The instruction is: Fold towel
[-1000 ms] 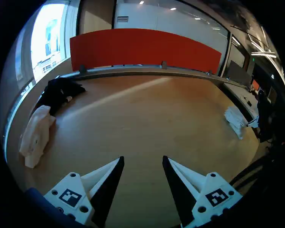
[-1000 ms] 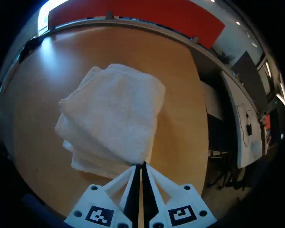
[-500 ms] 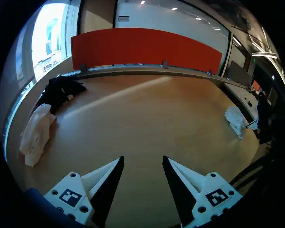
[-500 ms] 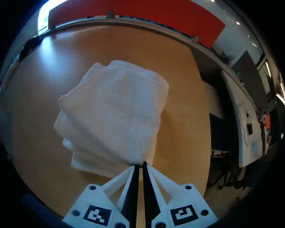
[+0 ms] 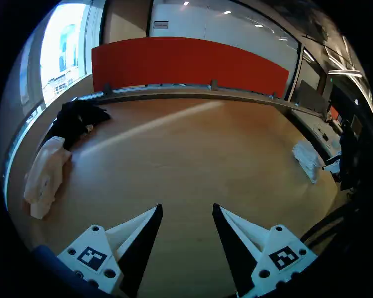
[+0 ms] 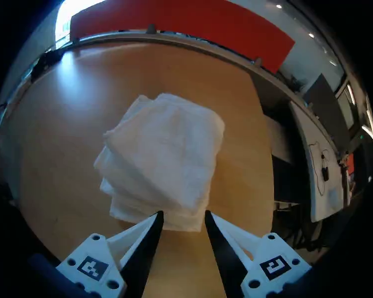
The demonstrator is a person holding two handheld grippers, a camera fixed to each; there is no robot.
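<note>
The towel (image 6: 164, 156) lies on the wooden table (image 6: 62, 124) as a thick, squared stack of several layers, well short of the red panel (image 6: 186, 17) that runs along the table's far edge. The right gripper (image 6: 182, 218) has its fingers spread apart. The towel's near edge sits in the gap between them, and neither finger visibly presses it (so the stack rests on its own weight). The folding looks finished or nearly so.

The left gripper (image 5: 186, 208) is also spread wide and holds nothing. It hangs over bare wood, facing the red panel, probably kept out of the way. Below the panel's left end lie a dark cloth (image 5: 77, 119) and a pale bundle (image 5: 45, 174), both untouched.
</note>
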